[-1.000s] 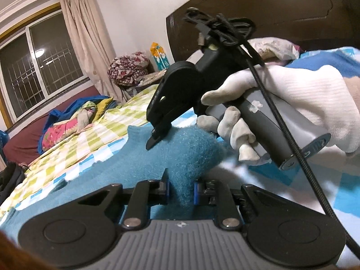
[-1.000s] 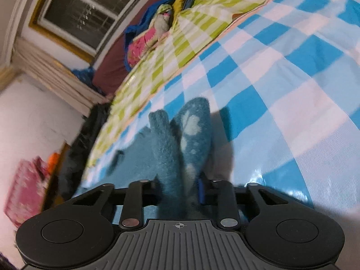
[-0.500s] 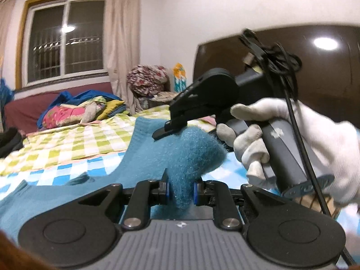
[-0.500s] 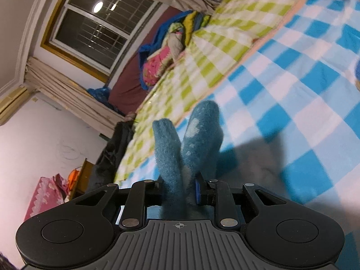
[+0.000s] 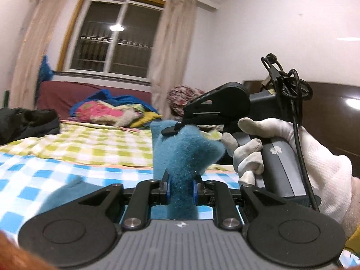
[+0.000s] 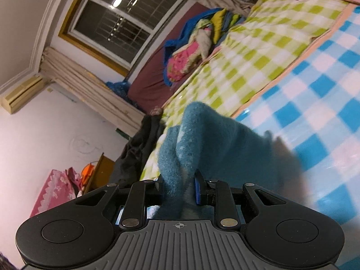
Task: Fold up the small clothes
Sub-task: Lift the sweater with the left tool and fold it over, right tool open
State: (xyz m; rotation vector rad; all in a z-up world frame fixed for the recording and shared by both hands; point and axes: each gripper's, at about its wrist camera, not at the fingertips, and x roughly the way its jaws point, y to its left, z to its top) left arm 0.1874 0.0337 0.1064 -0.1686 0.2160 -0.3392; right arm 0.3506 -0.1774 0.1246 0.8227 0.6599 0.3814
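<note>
Clearly we are working over the bed (image 5: 45, 180), its blue-and-white checked sheet giving way to a green-checked cover toward the far edge, where a heap of bright bedding (image 5: 105, 113) lies under the window (image 5: 112, 45). We have the fuzzy teal sock (image 5: 182, 157) lifted off the sheet, with a lower part of it trailing down to the checked sheet. Our left gripper (image 5: 180, 190) has its fingers narrowed onto one bunched end of the sock. Our right gripper (image 6: 180, 187), carried in the white-gloved right hand (image 5: 292, 157), pinches another part of the same sock. By our reading the fold is barely begun: the sock hangs gathered between the two grips, not yet doubled over or laid flat. Left to do, we judge, is bringing the ends together, setting the sock down on the sheet and letting go.
</note>
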